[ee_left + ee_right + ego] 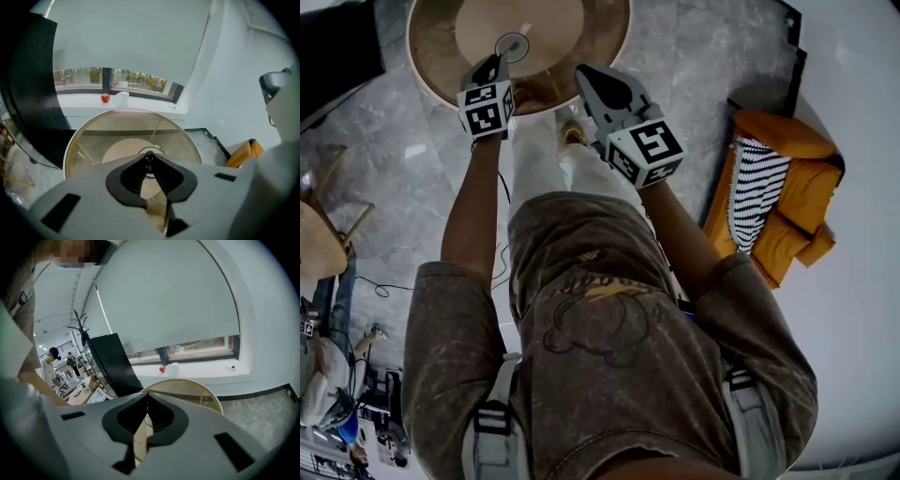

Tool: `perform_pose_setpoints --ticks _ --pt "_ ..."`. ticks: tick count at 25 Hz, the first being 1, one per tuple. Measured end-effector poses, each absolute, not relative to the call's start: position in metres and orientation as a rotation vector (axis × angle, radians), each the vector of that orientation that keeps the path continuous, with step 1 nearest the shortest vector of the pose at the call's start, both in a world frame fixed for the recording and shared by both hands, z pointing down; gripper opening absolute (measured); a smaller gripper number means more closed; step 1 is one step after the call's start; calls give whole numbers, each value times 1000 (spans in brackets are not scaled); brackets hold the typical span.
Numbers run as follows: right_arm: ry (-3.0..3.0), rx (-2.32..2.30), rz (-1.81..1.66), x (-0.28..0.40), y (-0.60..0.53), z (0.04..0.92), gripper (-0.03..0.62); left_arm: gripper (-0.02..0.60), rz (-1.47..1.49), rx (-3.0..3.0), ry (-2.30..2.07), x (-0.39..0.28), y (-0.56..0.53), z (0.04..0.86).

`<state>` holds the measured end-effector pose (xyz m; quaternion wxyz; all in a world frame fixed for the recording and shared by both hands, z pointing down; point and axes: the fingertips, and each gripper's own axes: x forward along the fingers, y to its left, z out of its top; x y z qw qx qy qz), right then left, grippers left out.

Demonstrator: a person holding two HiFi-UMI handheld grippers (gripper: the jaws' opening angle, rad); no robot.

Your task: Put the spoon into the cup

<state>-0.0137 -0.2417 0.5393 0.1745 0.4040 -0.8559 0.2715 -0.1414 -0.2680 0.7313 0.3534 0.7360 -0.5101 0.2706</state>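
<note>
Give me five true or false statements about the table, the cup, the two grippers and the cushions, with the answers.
1. The table is round. True.
2. The cup stands on the floor. False: it stands on the table.
3. The right gripper has its jaws together with nothing between them. True.
4. The left gripper has its jaws wide apart. False: they are nearly together, pinching a small dark thing at their tips, probably the spoon.
5. The orange cushions are at the person's left. False: they are at the person's right.
</note>
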Motion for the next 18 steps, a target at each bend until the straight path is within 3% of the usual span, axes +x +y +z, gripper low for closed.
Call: perform_pose_setpoints --ticks 18 --pt "-2405 1140 784 -17 -243 550 18 55 746 1867 -1286 -143 -273 774"
